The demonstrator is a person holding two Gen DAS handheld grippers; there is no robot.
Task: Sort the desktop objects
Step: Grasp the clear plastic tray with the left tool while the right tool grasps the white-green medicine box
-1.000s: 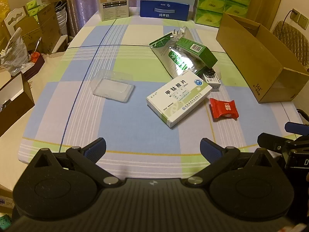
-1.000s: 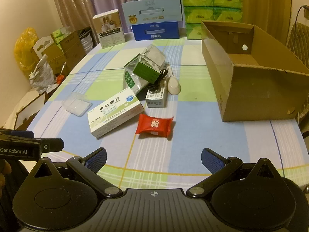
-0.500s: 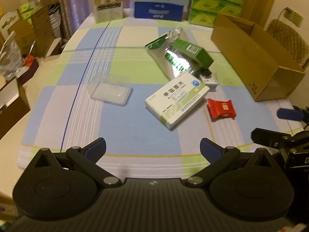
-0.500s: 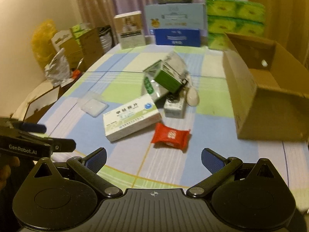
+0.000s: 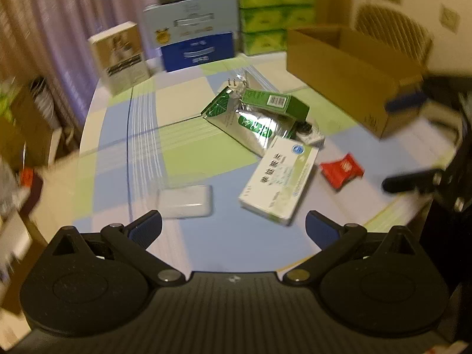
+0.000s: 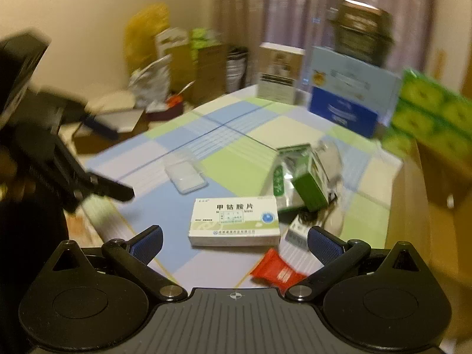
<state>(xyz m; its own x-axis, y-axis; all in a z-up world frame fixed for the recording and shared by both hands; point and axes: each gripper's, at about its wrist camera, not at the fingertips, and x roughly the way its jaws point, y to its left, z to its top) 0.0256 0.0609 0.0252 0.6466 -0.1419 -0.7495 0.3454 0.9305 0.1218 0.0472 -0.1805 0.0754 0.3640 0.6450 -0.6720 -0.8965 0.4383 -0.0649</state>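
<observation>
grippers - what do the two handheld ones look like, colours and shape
Both look alike: matte black bodies with a ribbed centre plate, two round textured discs, silver pivot pins and angled black arms ending in blue ribbed pads. The left gripper and right gripper each carry a small white mark at the plate's centre. No cables or sleeves are clearly visible.

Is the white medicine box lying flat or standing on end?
Lying flat. The white medicine box rests on its broad face on the checked tablecloth, printed label facing up; neither gripper touches it.

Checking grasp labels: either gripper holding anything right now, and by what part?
Nothing held. Left gripper and right gripper both have jaws open and empty above the table; the white medicine box lies untouched on the cloth.
</observation>
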